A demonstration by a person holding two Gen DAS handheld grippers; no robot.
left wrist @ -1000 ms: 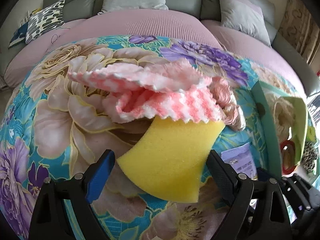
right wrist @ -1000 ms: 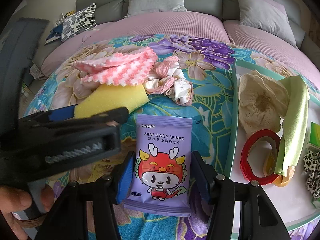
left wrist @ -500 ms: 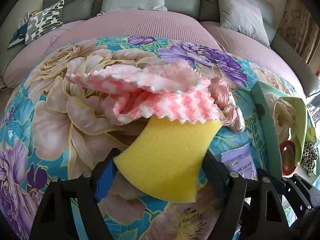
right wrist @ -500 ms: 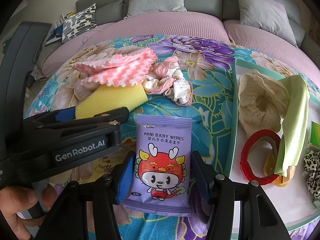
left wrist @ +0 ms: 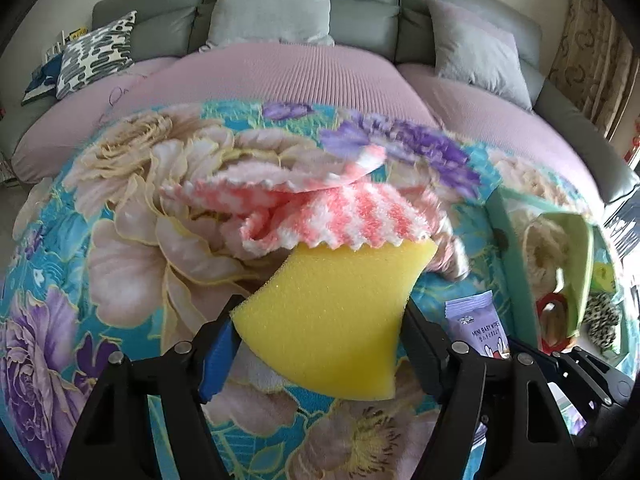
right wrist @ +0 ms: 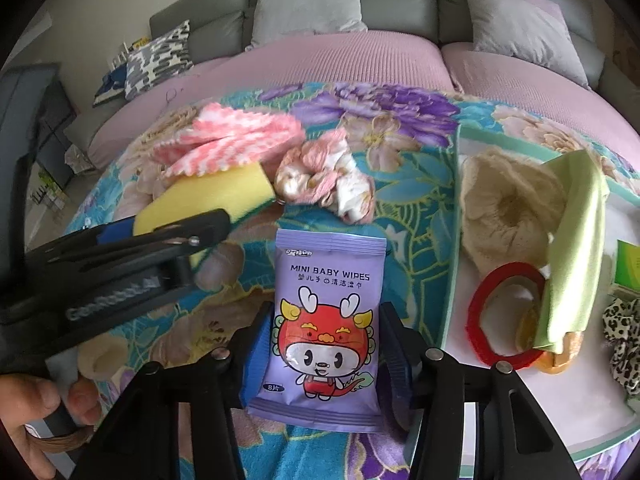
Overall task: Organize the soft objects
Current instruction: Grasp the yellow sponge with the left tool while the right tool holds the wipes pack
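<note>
2 grippers, 2 soft things bracketed

I have the left gripper point(left wrist: 320, 344) around the yellow sponge point(left wrist: 332, 320), its fingers spread and pressing the sponge's 2 side edges; whether they squeeze yet I cannot tell. The sponge lies on the flowered cloth point(left wrist: 120, 240), its far edge tucked under the pink striped towel point(left wrist: 320, 208). I judge it light and springy, so a mid-side pinch should hold, though the towel may drag along.

My right gripper point(right wrist: 320, 352) straddles the wipes pack point(right wrist: 326, 328), fingers spread close beside its long edges. The film looks slick and floppy, so I would grip low across its width. The tray point(right wrist: 452, 280) sits just beside it.
</note>
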